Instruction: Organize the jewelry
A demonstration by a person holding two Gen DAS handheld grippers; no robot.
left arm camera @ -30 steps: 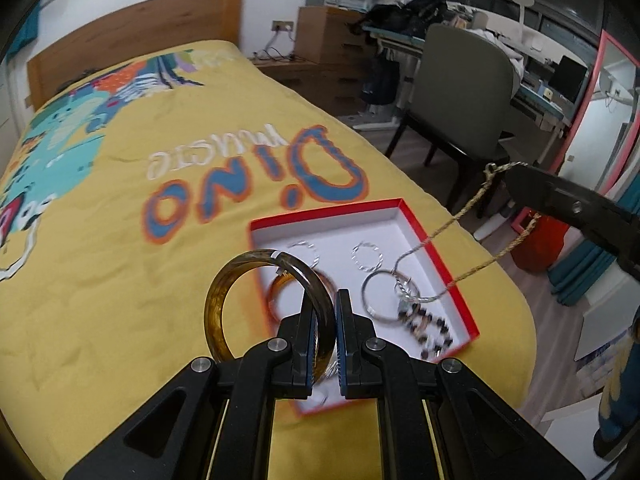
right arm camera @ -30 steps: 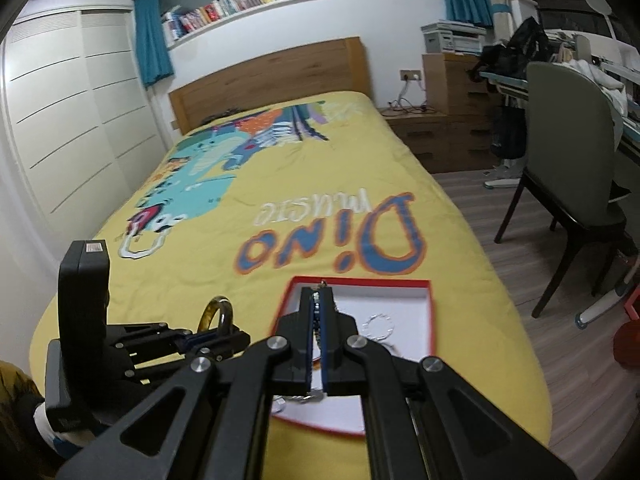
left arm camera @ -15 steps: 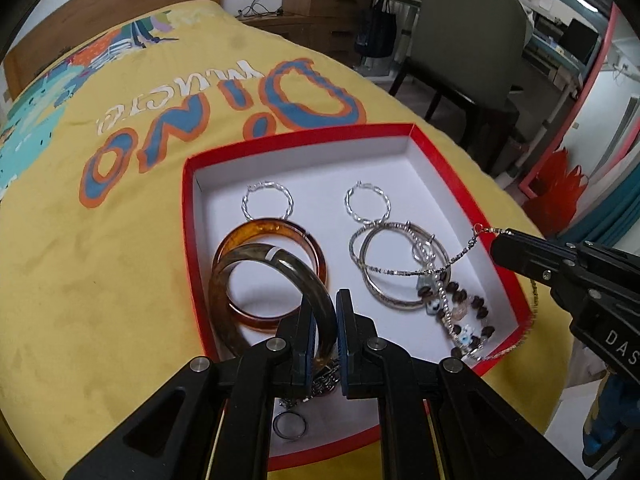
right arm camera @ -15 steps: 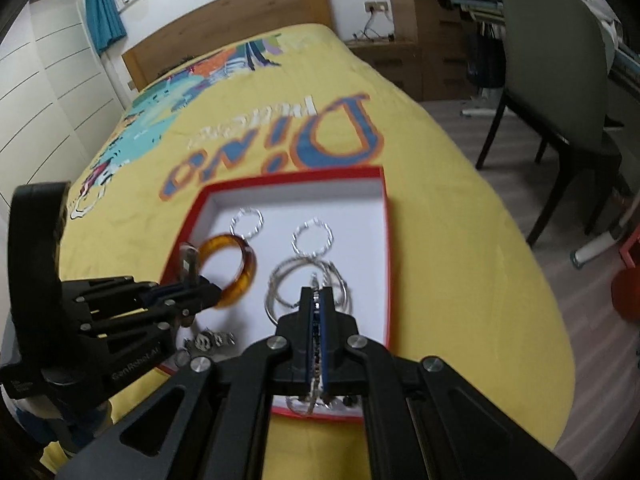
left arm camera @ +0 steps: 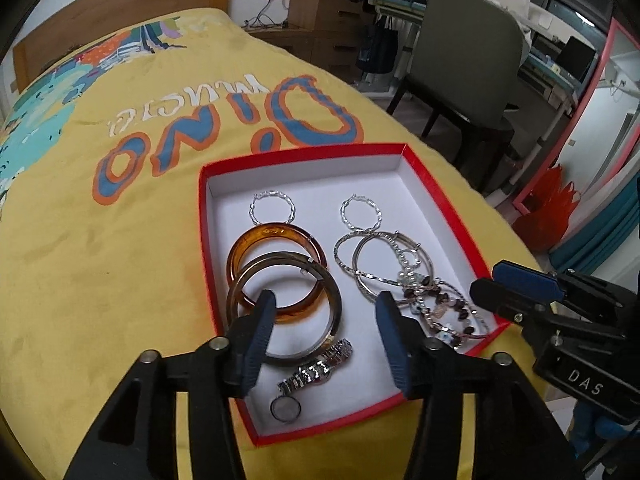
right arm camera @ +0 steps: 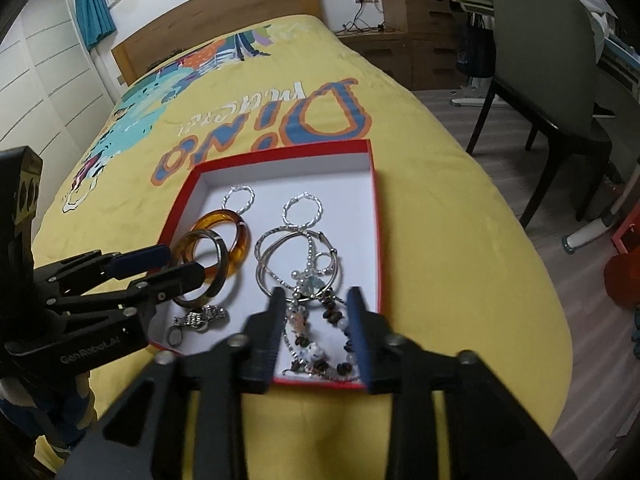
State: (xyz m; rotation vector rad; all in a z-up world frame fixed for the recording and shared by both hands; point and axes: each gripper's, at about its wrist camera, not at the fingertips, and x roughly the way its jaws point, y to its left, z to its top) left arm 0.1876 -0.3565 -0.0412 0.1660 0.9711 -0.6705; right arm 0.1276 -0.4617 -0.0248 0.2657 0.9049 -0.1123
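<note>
A red box (left arm camera: 440, 200) with a white inside lies on the yellow bed. In it lie an amber bangle (left arm camera: 276, 236), a dark olive bangle (left arm camera: 332, 296) leaning on it, two twisted silver hoops (left arm camera: 272, 208), thin silver bangles (left arm camera: 384, 256), beaded bracelets with a chain (left arm camera: 440, 308) and a watch (left arm camera: 316, 368). My left gripper (left arm camera: 324, 312) is open and empty over the olive bangle. My right gripper (right arm camera: 316, 308) is open and empty over the beaded bracelets (right arm camera: 312, 344). The red box (right arm camera: 376, 216) and the left gripper (right arm camera: 160, 268) show in the right wrist view.
The box sits near the bed's foot corner on the yellow dinosaur bedspread (left arm camera: 100, 240). A grey chair (left arm camera: 472, 60) and a desk stand on the wooden floor to the right. A wooden headboard (right arm camera: 216, 32) is at the far end.
Both grippers opened. The left let go of the olive bangle, which now rests in the box on the amber one. The right let go of the chain, which now lies among the beads.
</note>
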